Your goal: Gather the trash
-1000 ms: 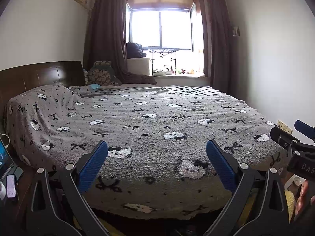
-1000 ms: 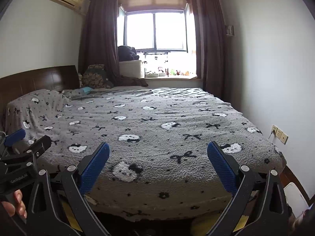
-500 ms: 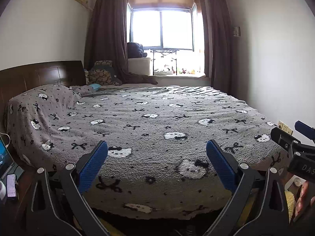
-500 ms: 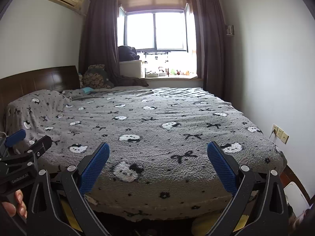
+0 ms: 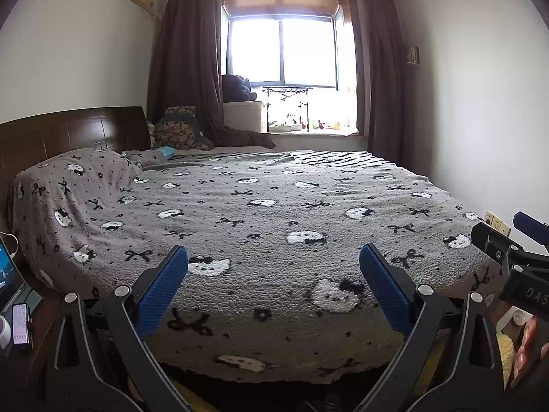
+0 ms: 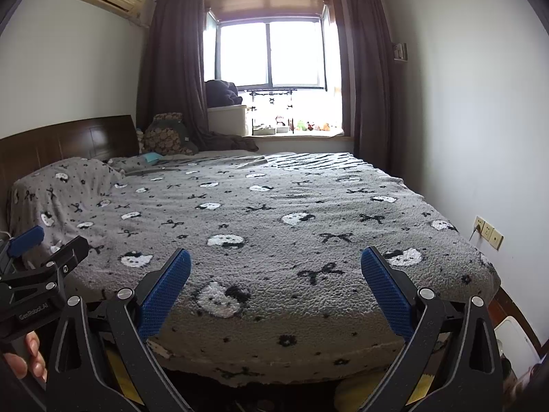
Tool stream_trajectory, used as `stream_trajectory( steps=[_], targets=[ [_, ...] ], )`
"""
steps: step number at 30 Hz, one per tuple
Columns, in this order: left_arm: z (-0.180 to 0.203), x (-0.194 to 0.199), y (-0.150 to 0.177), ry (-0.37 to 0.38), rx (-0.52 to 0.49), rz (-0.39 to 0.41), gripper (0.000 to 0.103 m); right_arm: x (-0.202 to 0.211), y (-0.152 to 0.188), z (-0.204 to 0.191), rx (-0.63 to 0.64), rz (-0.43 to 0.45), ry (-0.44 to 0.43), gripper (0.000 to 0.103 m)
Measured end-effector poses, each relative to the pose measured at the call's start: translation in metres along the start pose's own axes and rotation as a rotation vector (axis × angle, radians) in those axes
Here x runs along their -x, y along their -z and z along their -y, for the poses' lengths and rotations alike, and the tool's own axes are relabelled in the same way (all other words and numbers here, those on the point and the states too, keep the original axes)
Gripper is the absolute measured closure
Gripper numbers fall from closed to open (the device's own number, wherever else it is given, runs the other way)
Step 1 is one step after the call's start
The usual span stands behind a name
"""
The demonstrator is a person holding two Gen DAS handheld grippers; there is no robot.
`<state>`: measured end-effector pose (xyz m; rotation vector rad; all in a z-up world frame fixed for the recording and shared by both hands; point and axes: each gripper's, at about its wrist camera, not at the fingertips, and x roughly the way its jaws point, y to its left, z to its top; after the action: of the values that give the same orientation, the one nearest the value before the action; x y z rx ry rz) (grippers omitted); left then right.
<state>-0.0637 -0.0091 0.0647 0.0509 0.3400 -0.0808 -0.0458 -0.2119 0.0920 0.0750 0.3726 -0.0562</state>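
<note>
Here: left gripper [image 5: 273,285] and right gripper [image 6: 275,286], both released, empty, side by side before bed [image 5: 274,206] with grey cat-print blanket [image 6: 274,213].

Item: one small light-blue item [image 5: 167,151], the only candidate for trash that is showing. It is lying flat on the grey patterned blanket [image 5: 274,213] at the far head end, sitting just beside the covered pillow [image 5: 79,178] and in front of the patterned cushion [image 5: 178,130]. It is appearing too small to identify in either view.
</note>
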Motion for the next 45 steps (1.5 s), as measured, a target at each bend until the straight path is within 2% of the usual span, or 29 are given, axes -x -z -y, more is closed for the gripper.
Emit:
stream_trajectory(
  steps=[26,31,41,45],
  targets=[
    [-0.0003,0.0015,-0.0002,-0.006,0.001,0.000,0.008,0.0026,0.0001,-0.0019,-0.007,0.001,0.001,0.004],
    [-0.0020,0.0022,-0.0022,-0.028,0.000,0.008,0.008,0.0026,0.0002,-0.0026,-0.007,-0.001,0.002,0.004],
    [-0.0003,-0.0005,-0.0012,0.034,0.018,-0.005,0.008,0.0009,-0.0002,-0.0007,-0.012,-0.009,-0.008,0.004],
    [-0.0018,-0.0013,0.0001,0.011,0.030,-0.005,0.008,-0.0011,-0.0001,0.0000,-0.010,-0.016,-0.010,0.004]
  ],
)
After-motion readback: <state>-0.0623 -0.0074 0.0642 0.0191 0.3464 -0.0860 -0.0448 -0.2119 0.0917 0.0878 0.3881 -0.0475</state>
